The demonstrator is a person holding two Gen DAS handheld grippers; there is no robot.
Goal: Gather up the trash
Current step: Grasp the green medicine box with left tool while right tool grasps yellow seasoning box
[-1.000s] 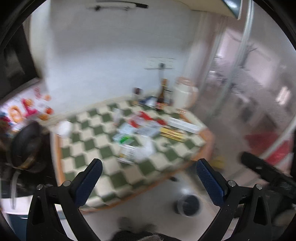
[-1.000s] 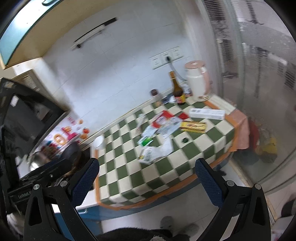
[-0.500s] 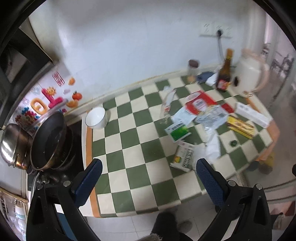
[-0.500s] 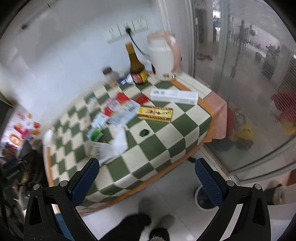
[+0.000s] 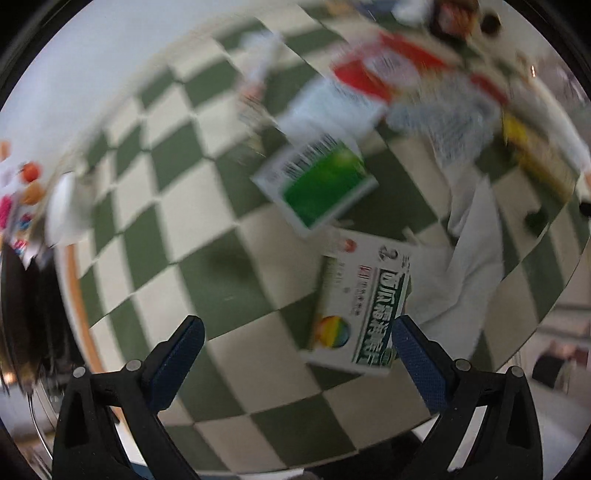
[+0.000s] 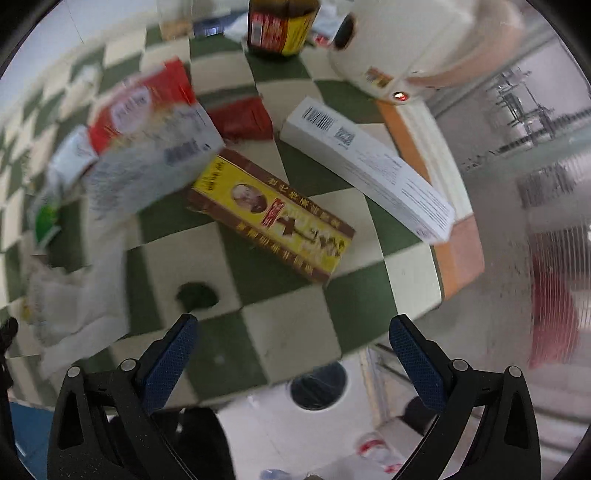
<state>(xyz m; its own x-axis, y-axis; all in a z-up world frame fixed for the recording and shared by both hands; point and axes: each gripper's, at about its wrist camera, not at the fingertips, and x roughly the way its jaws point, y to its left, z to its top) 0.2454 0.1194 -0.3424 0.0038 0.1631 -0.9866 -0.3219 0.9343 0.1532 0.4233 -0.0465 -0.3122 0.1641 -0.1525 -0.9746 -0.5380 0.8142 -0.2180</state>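
Note:
Trash lies scattered on a green-and-white checked table (image 5: 229, 273). My left gripper (image 5: 295, 345) is open and empty, hovering just above the table, with a white-and-green medicine box (image 5: 360, 306) close to its right finger. A green carton (image 5: 321, 188), crumpled white paper (image 5: 476, 254) and a red packet (image 5: 376, 70) lie beyond. My right gripper (image 6: 293, 349) is open and empty near the table's front edge. Ahead of it lie a yellow-and-brown box (image 6: 273, 214), a long white box (image 6: 369, 166), a small dark green scrap (image 6: 195, 295), a red packet (image 6: 140, 99) and white paper (image 6: 74, 306).
A brown bottle (image 6: 282, 26) and a white kettle (image 6: 417, 40) stand at the table's back. A dark round bin (image 6: 319, 384) sits on the floor below the table edge. A white bowl (image 5: 64, 210) is at the far left. A glass partition (image 6: 535, 184) is on the right.
Both grippers have dropped much closer to the table. The left now hangs over the medicine box, the right over the yellow-and-brown box. Both stay open.

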